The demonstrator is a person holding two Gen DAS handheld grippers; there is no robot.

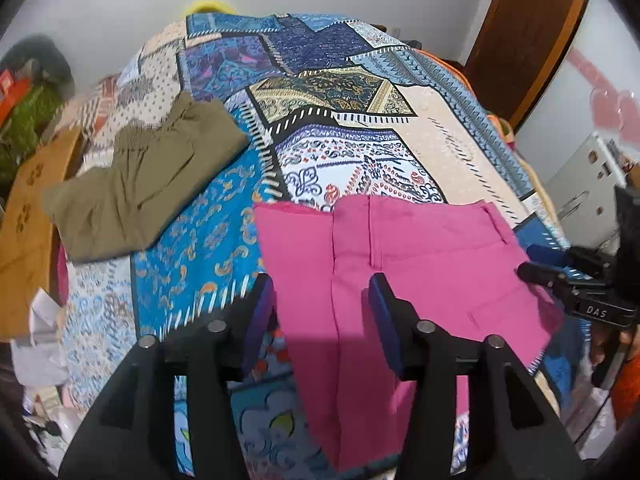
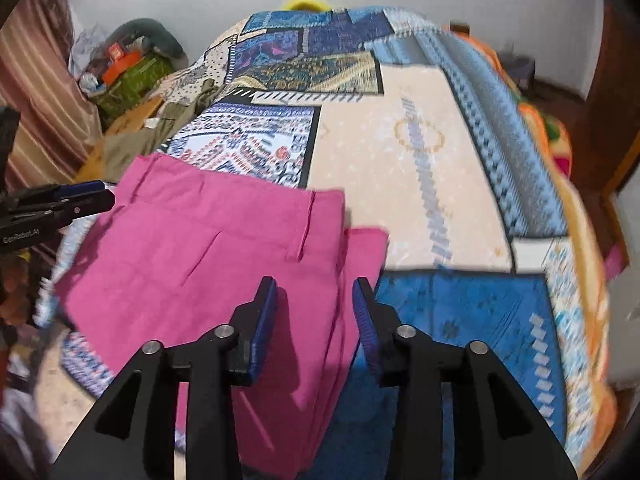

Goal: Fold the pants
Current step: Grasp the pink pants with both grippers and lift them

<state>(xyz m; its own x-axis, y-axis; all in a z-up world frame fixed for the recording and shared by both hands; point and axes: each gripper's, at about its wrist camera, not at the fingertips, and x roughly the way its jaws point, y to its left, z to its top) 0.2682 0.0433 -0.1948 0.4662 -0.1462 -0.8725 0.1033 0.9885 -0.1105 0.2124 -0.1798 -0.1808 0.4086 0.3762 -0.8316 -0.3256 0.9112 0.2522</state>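
Pink pants (image 1: 400, 264) lie folded lengthwise on the patterned bedspread (image 1: 328, 120), waistband toward the far side, legs hanging over the near bed edge. My left gripper (image 1: 322, 300) is open and hovers just above the pants' left part, holding nothing. The pink pants (image 2: 224, 264) also fill the lower left of the right wrist view. My right gripper (image 2: 316, 304) is open over their right edge, empty. The right gripper also shows at the right edge of the left wrist view (image 1: 552, 276). The left gripper shows at the left edge of the right wrist view (image 2: 80, 200).
Olive-green folded pants (image 1: 148, 184) lie on the bed's left side. A cardboard box (image 1: 28, 224) and a clutter pile (image 2: 128, 68) stand left of the bed. A wooden door (image 1: 528, 32) is at the back right. Bedspread (image 2: 420, 152) stretches beyond the pants.
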